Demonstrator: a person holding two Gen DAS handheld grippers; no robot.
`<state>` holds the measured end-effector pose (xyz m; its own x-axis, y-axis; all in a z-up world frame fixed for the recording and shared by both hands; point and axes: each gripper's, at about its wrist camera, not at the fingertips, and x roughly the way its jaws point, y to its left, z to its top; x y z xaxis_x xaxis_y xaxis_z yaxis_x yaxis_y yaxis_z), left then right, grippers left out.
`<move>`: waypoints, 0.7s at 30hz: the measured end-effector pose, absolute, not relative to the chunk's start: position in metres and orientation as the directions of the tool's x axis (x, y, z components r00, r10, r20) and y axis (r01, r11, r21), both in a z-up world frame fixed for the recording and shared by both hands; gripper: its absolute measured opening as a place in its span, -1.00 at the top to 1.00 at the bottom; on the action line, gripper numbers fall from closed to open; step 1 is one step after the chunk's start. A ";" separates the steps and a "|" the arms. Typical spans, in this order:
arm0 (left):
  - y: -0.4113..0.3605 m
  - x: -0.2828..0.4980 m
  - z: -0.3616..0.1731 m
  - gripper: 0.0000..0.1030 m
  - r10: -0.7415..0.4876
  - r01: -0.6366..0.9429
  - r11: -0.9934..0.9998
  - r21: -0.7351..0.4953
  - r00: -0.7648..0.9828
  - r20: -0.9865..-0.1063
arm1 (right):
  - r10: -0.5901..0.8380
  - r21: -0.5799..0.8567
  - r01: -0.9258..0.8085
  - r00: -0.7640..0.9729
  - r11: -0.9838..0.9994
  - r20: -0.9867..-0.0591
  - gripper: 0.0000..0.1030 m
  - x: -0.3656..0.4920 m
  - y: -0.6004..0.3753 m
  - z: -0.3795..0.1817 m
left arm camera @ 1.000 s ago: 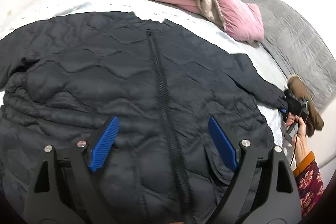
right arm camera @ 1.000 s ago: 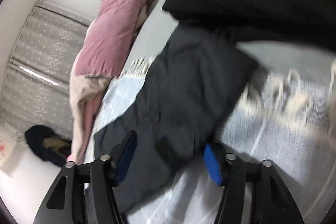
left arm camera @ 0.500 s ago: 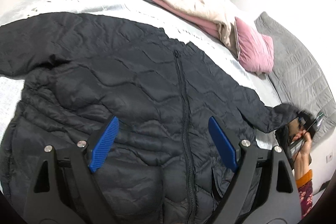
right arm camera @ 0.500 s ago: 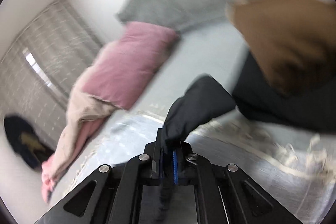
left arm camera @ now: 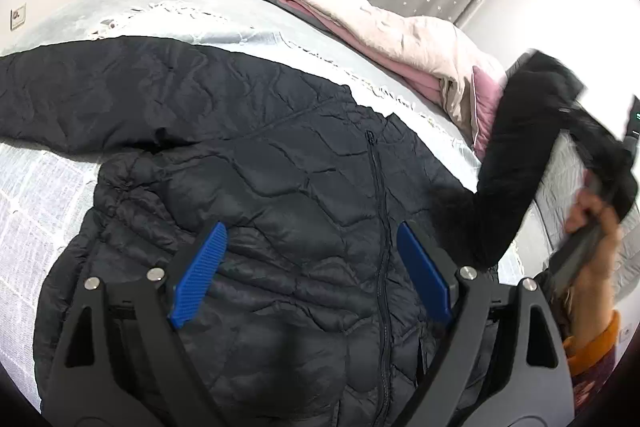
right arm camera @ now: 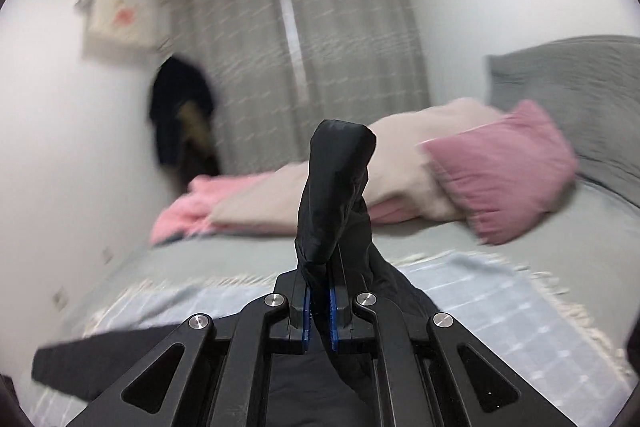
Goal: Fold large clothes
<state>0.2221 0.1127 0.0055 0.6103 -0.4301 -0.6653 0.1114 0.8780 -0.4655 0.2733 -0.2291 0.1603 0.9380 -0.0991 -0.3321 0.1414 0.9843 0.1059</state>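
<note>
left wrist view: black quilted jacket (left arm camera: 280, 187) lies front-up and zipped on the pale bedspread (left arm camera: 44, 203), directly beneath and ahead of the left tongs (left arm camera: 312, 267), whose blue pads stand spread wide with nothing between them. to the right of these tongs one sleeve (left arm camera: 516, 163) is lifted off the bed. right wrist view: the right tongs (right arm camera: 320, 311) are pressed together, pinching that sleeve's cuff, which stands up just ahead of the tips. beyond the tongs, a pink pillow (right arm camera: 504, 171) and a pink-and-cream quilt (right arm camera: 280, 199), somewhat blurred; farther off, grey curtains (right arm camera: 304, 59) and what may be dark clothing (right arm camera: 180, 123) hanging by the wall.
</note>
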 end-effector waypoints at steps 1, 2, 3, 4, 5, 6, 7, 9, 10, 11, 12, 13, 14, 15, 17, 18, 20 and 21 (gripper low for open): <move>0.115 0.223 0.005 -0.69 -0.429 0.106 0.877 -0.469 0.612 -0.664 | -0.078 0.099 0.120 0.931 0.988 -0.357 0.88 0.285 -0.215 0.151; 0.117 0.224 0.005 -0.69 -0.427 0.102 0.877 -0.469 0.613 -0.665 | -0.038 0.092 0.082 0.912 0.992 -0.408 0.82 0.302 -0.196 0.136; 0.118 0.225 0.004 -0.69 -0.423 0.098 0.879 -0.467 0.613 -0.668 | 0.009 0.097 0.043 0.877 0.994 -0.481 0.79 0.319 -0.180 0.116; 0.119 0.226 0.002 -0.69 -0.417 0.090 0.881 -0.464 0.610 -0.674 | 0.065 0.117 0.001 0.830 0.993 -0.554 0.68 0.335 -0.167 0.095; 0.121 0.228 0.002 -0.69 -0.414 0.085 0.882 -0.463 0.608 -0.678 | 0.108 0.139 -0.027 0.777 0.990 -0.620 0.40 0.342 -0.157 0.074; 0.122 0.229 0.001 -0.69 -0.413 0.079 0.882 -0.465 0.606 -0.680 | 0.145 0.165 -0.041 0.712 0.985 -0.687 0.16 0.349 -0.147 0.051; 0.123 0.230 -0.001 -0.69 -0.416 0.072 0.879 -0.472 0.602 -0.682 | 0.173 0.190 -0.048 0.670 0.981 -0.722 0.13 0.353 -0.142 0.035; 0.125 0.230 -0.001 -0.69 -0.427 0.068 0.871 -0.486 0.594 -0.682 | 0.207 0.209 -0.074 0.643 0.975 -0.737 0.13 0.354 -0.138 0.020; 0.125 0.230 -0.002 -0.69 -0.432 0.069 0.868 -0.491 0.590 -0.682 | 0.198 0.196 -0.078 0.650 0.978 -0.733 0.13 0.350 -0.140 0.018; 0.125 0.229 -0.002 -0.69 -0.435 0.071 0.867 -0.492 0.588 -0.682 | 0.183 0.180 -0.074 0.662 0.981 -0.727 0.12 0.347 -0.146 0.018; 0.124 0.229 -0.002 -0.69 -0.436 0.073 0.868 -0.492 0.585 -0.683 | 0.164 0.165 -0.063 0.671 0.984 -0.723 0.11 0.343 -0.152 0.019; 0.123 0.228 -0.002 -0.69 -0.437 0.077 0.869 -0.489 0.582 -0.685 | 0.135 0.149 -0.038 0.678 0.988 -0.722 0.11 0.341 -0.163 0.021; 0.122 0.228 -0.002 -0.69 -0.437 0.080 0.871 -0.485 0.581 -0.687 | 0.106 0.136 -0.009 0.681 0.991 -0.725 0.08 0.340 -0.177 0.023; 0.121 0.228 -0.002 -0.69 -0.435 0.083 0.873 -0.481 0.580 -0.689 | 0.073 0.122 0.025 0.681 0.992 -0.729 0.03 0.337 -0.189 0.019; 0.119 0.227 -0.002 -0.69 -0.430 0.083 0.877 -0.474 0.578 -0.694 | -0.005 0.093 0.112 0.669 0.989 -0.744 -0.05 0.334 -0.230 0.013; 0.118 0.228 -0.003 -0.69 -0.428 0.081 0.878 -0.473 0.575 -0.697 | -0.043 0.075 0.153 0.645 0.985 -0.763 -0.08 0.333 -0.250 0.004; 0.117 0.228 -0.005 -0.69 -0.427 0.075 0.878 -0.472 0.567 -0.704 | -0.068 0.057 0.205 0.554 0.977 -0.830 -0.09 0.331 -0.282 -0.027; 0.116 0.229 -0.007 -0.69 -0.427 0.071 0.878 -0.473 0.561 -0.709 | -0.058 0.060 0.208 0.516 0.976 -0.854 -0.09 0.329 -0.292 -0.040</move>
